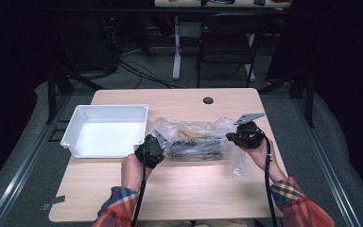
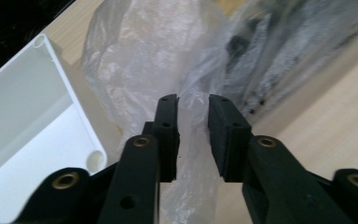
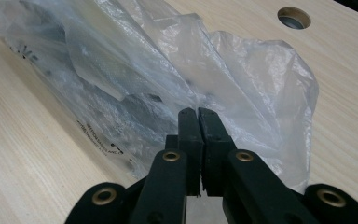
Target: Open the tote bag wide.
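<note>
**Two Grippers at the Bag: Opening Step in Hand**

Two grippers were set at opposite ends of a clear plastic bag (image 1: 196, 137) that lay on the wooden table (image 1: 170, 189), just right of the white tray (image 1: 105, 130). The right gripper (image 3: 198, 112) was clamped tight on a fold of film at the bag's right end, with its jaws pressed together on the plastic. The left gripper (image 2: 193, 100) was placed astride a twisted neck of film at the bag's left end; a gap was seen between its pads (image 2: 168, 121), and the film was not visibly pinched, so the jaws were judged released.

The step in hand was judged to be the securing of both ends, so that the bag could be opened or emptied, possibly into the tray. For the next move, the left jaws would have to be closed fully on the film while the right hold was kept firm.

The contents could not be identified: dark, long parts and one yellowish piece (image 1: 189, 134) were blurred by the crumpled film. Printed text on the bag was too small to be read. The bag's mouth could not be located.
</note>
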`<state>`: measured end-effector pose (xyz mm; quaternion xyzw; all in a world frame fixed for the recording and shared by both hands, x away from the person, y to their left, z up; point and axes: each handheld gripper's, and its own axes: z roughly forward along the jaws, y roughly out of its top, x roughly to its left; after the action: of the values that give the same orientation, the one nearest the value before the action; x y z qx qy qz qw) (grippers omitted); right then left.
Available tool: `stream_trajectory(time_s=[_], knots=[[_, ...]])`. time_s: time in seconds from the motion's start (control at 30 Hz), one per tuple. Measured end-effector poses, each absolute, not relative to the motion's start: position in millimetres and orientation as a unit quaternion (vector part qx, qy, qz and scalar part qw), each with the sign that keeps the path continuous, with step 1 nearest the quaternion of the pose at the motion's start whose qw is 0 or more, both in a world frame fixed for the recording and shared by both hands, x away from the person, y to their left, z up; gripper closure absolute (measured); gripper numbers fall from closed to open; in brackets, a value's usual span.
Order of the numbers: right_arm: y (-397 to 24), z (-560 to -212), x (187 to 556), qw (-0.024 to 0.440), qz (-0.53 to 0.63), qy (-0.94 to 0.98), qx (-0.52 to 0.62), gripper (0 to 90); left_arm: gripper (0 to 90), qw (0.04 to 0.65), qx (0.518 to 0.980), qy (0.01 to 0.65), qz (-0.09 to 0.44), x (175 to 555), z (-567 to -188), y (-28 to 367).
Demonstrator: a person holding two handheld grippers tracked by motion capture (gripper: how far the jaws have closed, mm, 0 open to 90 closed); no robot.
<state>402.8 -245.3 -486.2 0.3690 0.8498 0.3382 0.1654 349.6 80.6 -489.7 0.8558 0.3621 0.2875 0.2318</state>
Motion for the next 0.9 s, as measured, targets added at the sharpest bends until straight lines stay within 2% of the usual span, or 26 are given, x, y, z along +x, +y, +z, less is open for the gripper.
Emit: stream_trajectory(time_s=[0.2, 0.4, 0.53, 0.63, 0.7, 0.8, 0.9], knots=[[-249, -497, 413, 0.162, 0.329, 0.847, 0.384, 88.4, 85.6, 0.219, 0.844, 0.383, 0.304, 371, -501, 82], [-247, -514, 422, 0.152, 0.304, 0.853, 0.395, 88.5, 87.2, 0.184, 0.846, 0.383, 0.323, 384, -511, 72], [-244, -525, 425, 0.139, 0.288, 0.860, 0.398, 89.1, 86.6, 0.173, 0.851, 0.386, 0.311, 393, -522, 69], [-246, -524, 423, 0.133, 0.295, 0.858, 0.398, 89.2, 79.0, 0.188, 0.853, 0.391, 0.292, 393, -521, 73], [-248, -522, 422, 0.129, 0.302, 0.857, 0.398, 89.4, 68.3, 0.204, 0.850, 0.394, 0.286, 389, -516, 76], [-250, -519, 420, 0.124, 0.311, 0.853, 0.401, 89.4, 58.1, 0.230, 0.850, 0.387, 0.272, 376, -506, 78], [-251, -514, 419, 0.122, 0.321, 0.849, 0.400, 89.5, 52.8, 0.240, 0.859, 0.366, 0.267, 358, -497, 76]])
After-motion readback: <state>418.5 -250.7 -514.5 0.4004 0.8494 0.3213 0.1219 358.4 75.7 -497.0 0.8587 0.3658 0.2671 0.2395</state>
